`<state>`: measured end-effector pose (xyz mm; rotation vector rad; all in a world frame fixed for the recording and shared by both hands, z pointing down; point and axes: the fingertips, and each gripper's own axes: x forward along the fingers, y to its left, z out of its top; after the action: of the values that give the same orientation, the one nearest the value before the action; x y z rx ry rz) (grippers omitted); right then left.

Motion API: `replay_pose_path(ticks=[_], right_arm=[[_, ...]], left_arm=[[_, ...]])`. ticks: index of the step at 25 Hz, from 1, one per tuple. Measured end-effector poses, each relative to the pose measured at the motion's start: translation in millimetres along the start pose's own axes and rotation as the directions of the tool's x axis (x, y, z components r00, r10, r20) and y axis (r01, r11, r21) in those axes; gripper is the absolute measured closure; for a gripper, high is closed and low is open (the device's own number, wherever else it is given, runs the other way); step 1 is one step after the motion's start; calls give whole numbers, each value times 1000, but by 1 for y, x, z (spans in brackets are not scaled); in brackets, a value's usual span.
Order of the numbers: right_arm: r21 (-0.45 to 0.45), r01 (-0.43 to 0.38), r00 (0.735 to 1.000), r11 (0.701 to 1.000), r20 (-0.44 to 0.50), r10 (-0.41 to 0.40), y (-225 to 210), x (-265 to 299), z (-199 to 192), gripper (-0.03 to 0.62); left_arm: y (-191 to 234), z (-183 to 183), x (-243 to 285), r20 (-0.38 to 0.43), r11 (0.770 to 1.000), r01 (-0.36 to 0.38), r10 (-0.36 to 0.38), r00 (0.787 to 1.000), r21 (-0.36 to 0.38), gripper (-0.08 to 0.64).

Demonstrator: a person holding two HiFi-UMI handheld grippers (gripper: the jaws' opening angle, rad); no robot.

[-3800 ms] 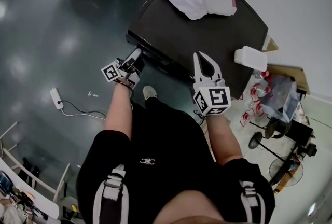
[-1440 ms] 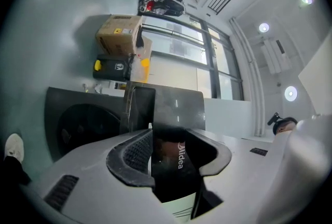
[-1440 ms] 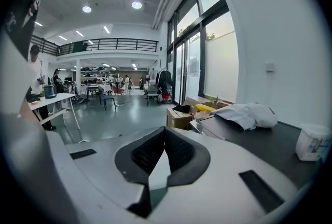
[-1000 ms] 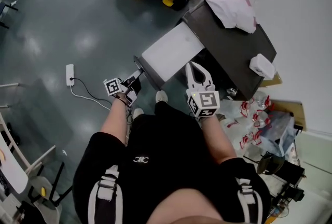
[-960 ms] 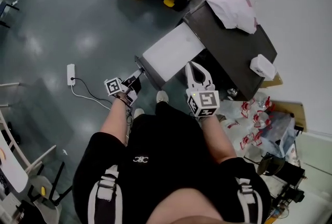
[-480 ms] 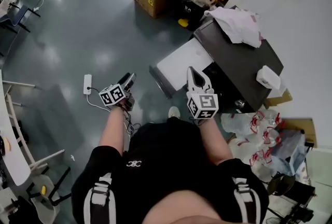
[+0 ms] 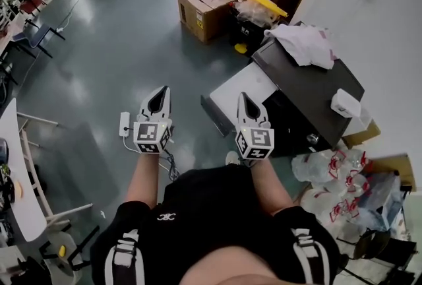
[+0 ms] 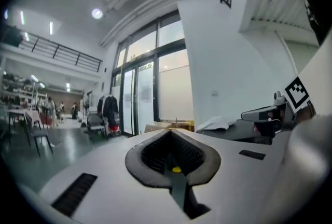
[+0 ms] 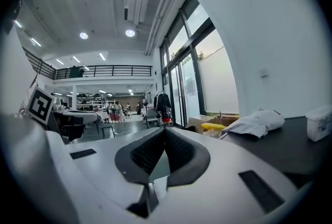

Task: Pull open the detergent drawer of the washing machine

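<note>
The dark-topped washing machine (image 7: 310,89) stands at the right of the head view. A white panel-like drawer (image 7: 242,91) sticks out of its front toward me. Both grippers hang level in the air in front of me, apart from the machine. My left gripper (image 7: 158,99) is over bare floor, left of the drawer, its jaws closing together with nothing between them (image 8: 171,132). My right gripper (image 7: 245,105) floats just before the drawer's front edge, shut and empty (image 9: 165,129). A white cloth (image 7: 304,43) and a small white box (image 7: 345,102) lie on the machine's top.
Cardboard boxes (image 7: 208,10) and a yellow-lidded bin (image 7: 260,6) stand beyond the machine. A power strip (image 7: 124,124) with its cable lies on the grey floor by my left gripper. Crumpled plastic bags (image 7: 336,178) pile at the right. A white table (image 7: 13,165) is at the far left.
My left gripper has left the drawer's front corner, risen, rolled over and shut. The right gripper rose slightly. The view has pulled back from the machine; the drawer stays pulled out.
</note>
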<state>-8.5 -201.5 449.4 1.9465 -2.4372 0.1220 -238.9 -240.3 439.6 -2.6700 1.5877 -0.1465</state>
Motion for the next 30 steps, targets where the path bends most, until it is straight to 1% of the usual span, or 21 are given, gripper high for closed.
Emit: replay_pose_path(ticks=[1,2,3,7,12,16,20,22,26,30], right_arm=[[6,7,1000,1000,10,-7,1,-3,1,591],[8,13,1000,1000,20,-13,3,-6,2,591],[4,18,999,1000,27,-18,4,-10,3,591],[-39,31,999,999,30,-30,12,-22,5,591],[-37,64,998,997,24,-63,15,-34,3,591],[-40,73,997,997,28,-72,18,-40,2,591],[-50,76,997,996,28,-75,24,-46,1,591],[-51,77,997,996,24,-75,26,-49,0,591],[-52,77,997,996,27,-76,27,-53,-1,591],[-56,70,997,996,22,-69,32,-54,-3,591]], left_arm=[[-6,8,-4,7,999,-5,5,1000,32,557],[-12,14,-7,10,999,-7,6,1000,46,557],[-17,17,-10,12,999,-4,3,1000,45,557],[-36,21,-23,19,999,44,-44,999,-6,557],[-51,28,-35,51,997,67,-68,996,23,558],[-59,30,-41,49,995,79,-82,995,55,557],[-60,26,-45,41,996,92,-93,995,8,557],[-61,25,-49,38,995,97,-97,995,2,557],[-65,26,-51,44,994,110,-110,993,21,557],[-70,26,-54,49,990,128,-131,990,65,557]])
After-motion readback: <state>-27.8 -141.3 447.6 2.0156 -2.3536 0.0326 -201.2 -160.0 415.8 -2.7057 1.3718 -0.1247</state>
